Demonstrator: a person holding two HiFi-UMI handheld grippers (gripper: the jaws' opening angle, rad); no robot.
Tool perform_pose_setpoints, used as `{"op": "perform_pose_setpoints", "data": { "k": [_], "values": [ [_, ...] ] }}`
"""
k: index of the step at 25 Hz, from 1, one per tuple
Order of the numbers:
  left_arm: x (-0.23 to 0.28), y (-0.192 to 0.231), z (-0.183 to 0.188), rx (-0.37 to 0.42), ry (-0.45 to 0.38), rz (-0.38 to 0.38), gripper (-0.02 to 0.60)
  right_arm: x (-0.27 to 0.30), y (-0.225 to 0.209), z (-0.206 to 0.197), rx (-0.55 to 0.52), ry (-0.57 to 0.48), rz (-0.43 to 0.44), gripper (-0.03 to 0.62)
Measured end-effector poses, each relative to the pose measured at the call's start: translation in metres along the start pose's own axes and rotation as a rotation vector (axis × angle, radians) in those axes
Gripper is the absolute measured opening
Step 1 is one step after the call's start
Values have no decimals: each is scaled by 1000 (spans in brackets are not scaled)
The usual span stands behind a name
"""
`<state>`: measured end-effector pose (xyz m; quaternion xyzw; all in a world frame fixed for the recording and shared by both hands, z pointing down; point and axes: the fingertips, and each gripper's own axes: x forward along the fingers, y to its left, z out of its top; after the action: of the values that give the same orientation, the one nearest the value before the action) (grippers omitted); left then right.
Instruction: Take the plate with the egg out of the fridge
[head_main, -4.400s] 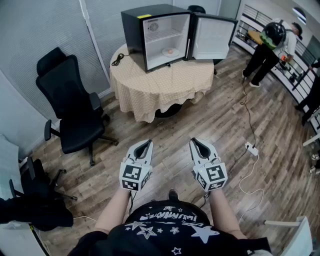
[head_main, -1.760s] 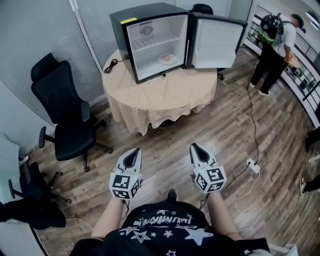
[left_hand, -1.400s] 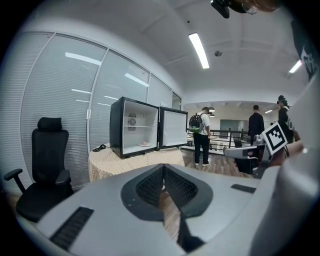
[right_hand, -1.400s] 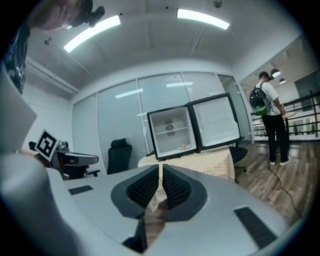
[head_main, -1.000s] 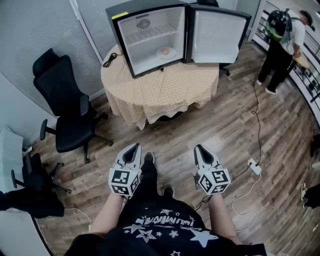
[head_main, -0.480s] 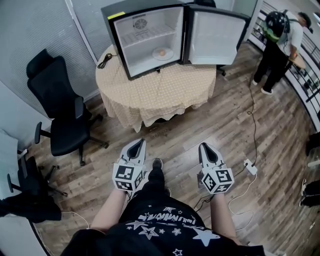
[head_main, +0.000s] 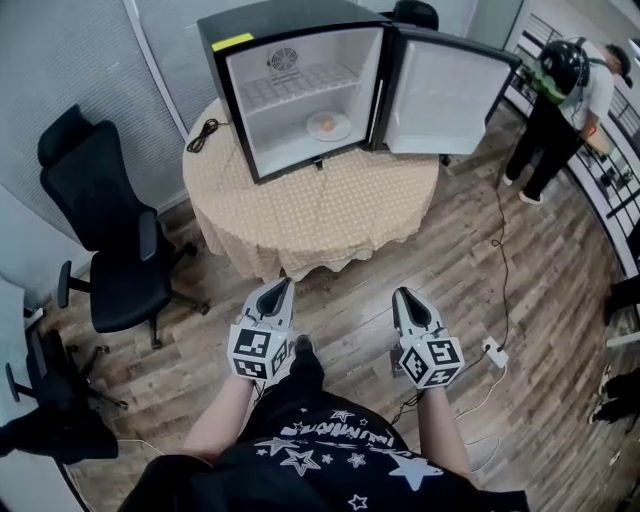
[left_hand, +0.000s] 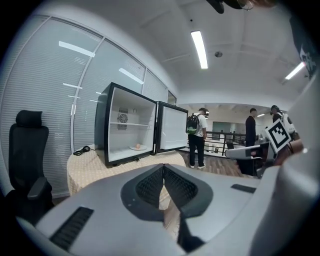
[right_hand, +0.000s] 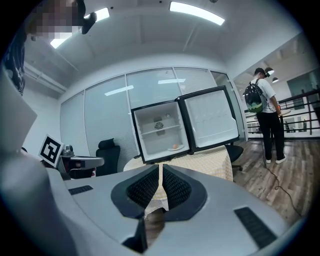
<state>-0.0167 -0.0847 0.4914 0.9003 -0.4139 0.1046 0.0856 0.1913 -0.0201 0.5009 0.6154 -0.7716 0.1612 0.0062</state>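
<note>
Sitting at 12 o'clock in fridge (head_main: 300, 100): pale round plate (head_main: 341, 127), tan egg (head_main: 326, 123); your left gripper (head_main: 280, 286), right gripper (head_main: 402, 296) closed, empty.

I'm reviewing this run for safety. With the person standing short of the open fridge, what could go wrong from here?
The egg lies loose on the plate in the fridge; tilting the plate could roll it off. A cable and power strip lie on the floor at the right and might trip the person.

egg (head_main: 327, 123) on plate (head_main: 329, 127) inside open fridge (head_main: 290, 80).
</note>
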Motion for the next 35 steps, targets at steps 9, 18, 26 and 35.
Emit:
{"op": "perform_pose_setpoints", "data": {
  "k": [9,18,26,35],
  "values": [
    [65,53,24,-5,-3,-29,9,90,-7,36,-2,-9,-1,38],
    [108,110,42,-37,-35,-30,9,152,-13,50,-7,1,-21,38],
    [131,132,37,-32,-9,-40,9,186,-15,52,26,-4,-32,38],
    [149,149,37,-50,7,51,9,235,-29,55,42,31,58,38]
  ]
}}
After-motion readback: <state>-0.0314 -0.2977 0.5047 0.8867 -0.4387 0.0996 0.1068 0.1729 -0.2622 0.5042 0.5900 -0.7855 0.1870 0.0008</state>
